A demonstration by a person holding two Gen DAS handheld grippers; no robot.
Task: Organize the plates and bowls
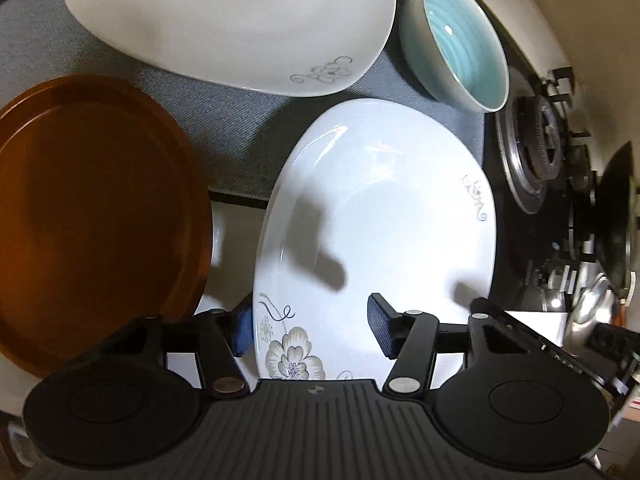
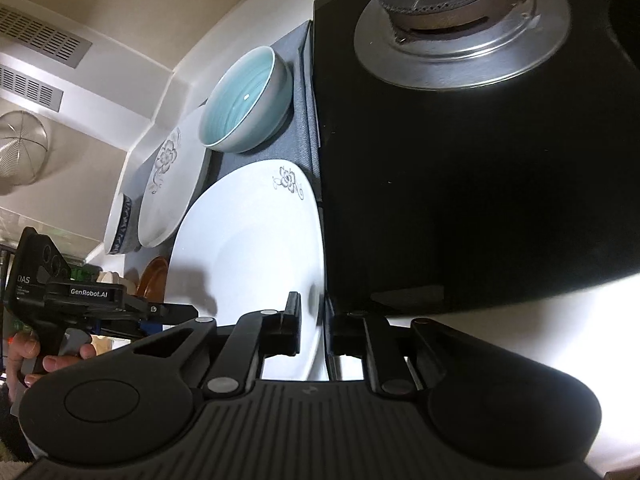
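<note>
A white flowered plate [image 1: 380, 216] lies on the counter edge, also in the right wrist view [image 2: 248, 240]. My left gripper [image 1: 310, 328] is open, its fingers straddling the plate's near rim without closing on it. My right gripper [image 2: 312, 328] is shut on the plate's right rim. A second white flowered plate [image 1: 224, 16] lies behind it, with a teal bowl [image 1: 460, 40] to its right and a brown round plate [image 1: 92, 216] at the left. A blue-patterned bowl [image 2: 118, 228] stands farther back in the right wrist view.
A grey mat [image 1: 224, 120] lies under the dishes. A black gas hob with a burner [image 2: 456, 12] borders the plates on the right. A wok and metal pots [image 1: 612, 240] stand at the far right. A wall and range hood vents [image 2: 44, 44] lie behind.
</note>
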